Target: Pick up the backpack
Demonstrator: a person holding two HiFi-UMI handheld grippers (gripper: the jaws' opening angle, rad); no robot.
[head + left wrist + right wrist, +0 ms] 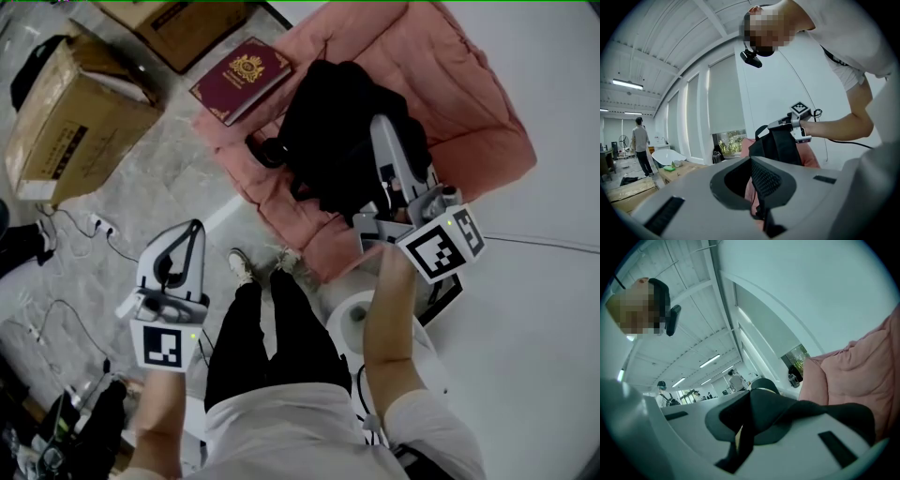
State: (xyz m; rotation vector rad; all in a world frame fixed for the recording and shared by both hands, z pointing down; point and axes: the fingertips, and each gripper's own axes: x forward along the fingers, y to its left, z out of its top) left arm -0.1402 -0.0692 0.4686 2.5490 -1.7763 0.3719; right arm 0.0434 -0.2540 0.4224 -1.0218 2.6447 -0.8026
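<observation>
The right gripper (386,131) has its jaws clenched on a black strap of the backpack (323,127), which hangs from them over the pink cushion (459,103). The left gripper (194,228) is well apart, over the floor (183,173), its jaws pressed together with nothing between them. A red book (241,78) lies at the cushion's edge.

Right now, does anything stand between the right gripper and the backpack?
Nothing visible does: the right gripper is shut on a black strap of the backpack, over the pink cushion. The left gripper hangs apart.
</observation>
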